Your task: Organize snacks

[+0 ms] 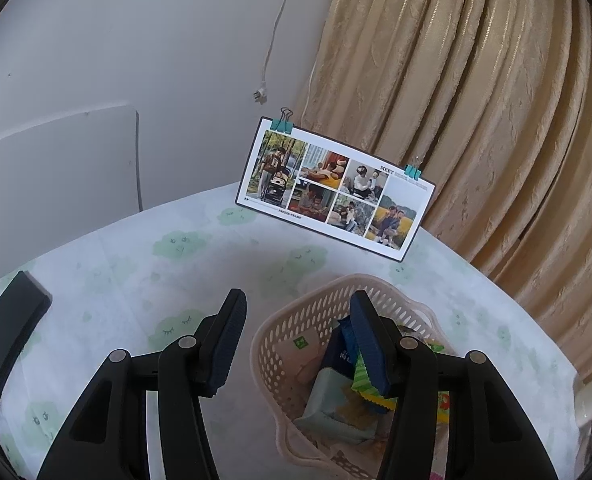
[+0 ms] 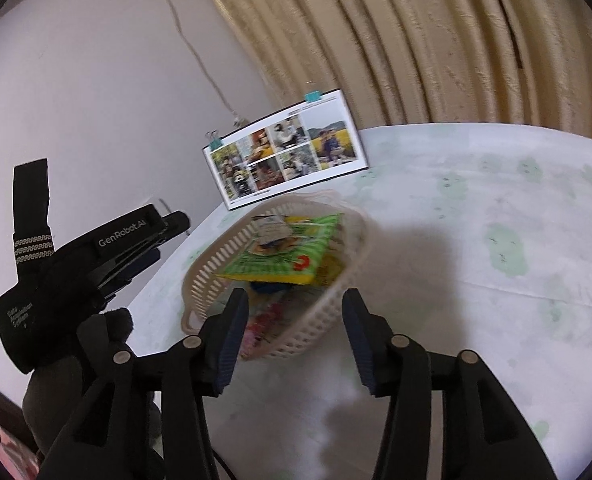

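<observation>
Both the left hand-held gripper point(image 1: 296, 336) and right hand-held gripper point(image 2: 293, 338) hang spread and empty over the basket point(image 1: 291, 316), near the table's point(image 1: 135, 264) far edge, since the snacks point(image 2: 283, 256) lie piled inside.

Corner of a room, table pushed up near the wall and curtain

Plain white wall point(image 1: 135, 40) on the left with a white cord and plug point(image 1: 260, 94) dangling down it, and a heavy beige-gold curtain point(image 1: 476, 100) hanging in folds on the right. The table point(image 1: 135, 264) wears a white cloth printed with pale green sleepy-eyed clouds. A photo collage board point(image 1: 336, 188) held by two teal binder clips stands propped at the far edge, leaning toward the curtain. A white panel point(image 1: 55, 160) leans against the wall behind the table's left side. Light is soft and even, with a dim shadow across the cloth.
</observation>
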`<state>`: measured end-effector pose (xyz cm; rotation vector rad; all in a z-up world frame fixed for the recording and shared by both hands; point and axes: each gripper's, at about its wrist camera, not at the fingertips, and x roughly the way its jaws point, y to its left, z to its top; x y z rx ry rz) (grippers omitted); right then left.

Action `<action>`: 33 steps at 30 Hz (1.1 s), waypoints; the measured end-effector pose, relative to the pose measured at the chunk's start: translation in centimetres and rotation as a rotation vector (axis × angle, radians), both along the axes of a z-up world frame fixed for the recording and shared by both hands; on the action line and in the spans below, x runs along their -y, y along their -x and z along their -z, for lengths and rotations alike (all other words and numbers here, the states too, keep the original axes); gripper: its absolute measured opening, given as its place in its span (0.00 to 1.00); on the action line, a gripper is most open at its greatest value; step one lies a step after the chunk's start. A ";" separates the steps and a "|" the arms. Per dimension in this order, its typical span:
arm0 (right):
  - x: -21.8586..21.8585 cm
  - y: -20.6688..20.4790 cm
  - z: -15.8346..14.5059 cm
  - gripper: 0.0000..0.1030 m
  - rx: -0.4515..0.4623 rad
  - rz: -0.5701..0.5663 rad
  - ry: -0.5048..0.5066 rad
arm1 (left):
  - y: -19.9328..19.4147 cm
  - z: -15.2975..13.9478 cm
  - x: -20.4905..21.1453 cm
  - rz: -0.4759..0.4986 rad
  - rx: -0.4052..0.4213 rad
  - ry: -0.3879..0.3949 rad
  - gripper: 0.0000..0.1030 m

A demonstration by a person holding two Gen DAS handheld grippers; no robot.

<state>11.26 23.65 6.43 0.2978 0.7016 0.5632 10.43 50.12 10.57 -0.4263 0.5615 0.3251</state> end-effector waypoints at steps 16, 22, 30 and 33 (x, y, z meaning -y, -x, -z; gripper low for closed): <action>2.5 1.2 1.5 0.82 0.018 0.095 0.102 | 0.5 -0.6 4.6 0.009 0.033 -0.209 0.84; 2.3 1.6 1.4 0.90 0.049 0.080 0.139 | 0.5 -0.8 5.6 -0.004 0.041 -0.273 0.87; 0.8 2.5 1.1 1.00 0.128 0.050 0.209 | 1.3 -0.7 5.7 -0.012 0.062 -0.310 0.92; 0.4 2.5 1.3 1.00 0.128 0.046 0.231 | 1.7 0.1 5.7 -0.030 0.043 -0.339 0.97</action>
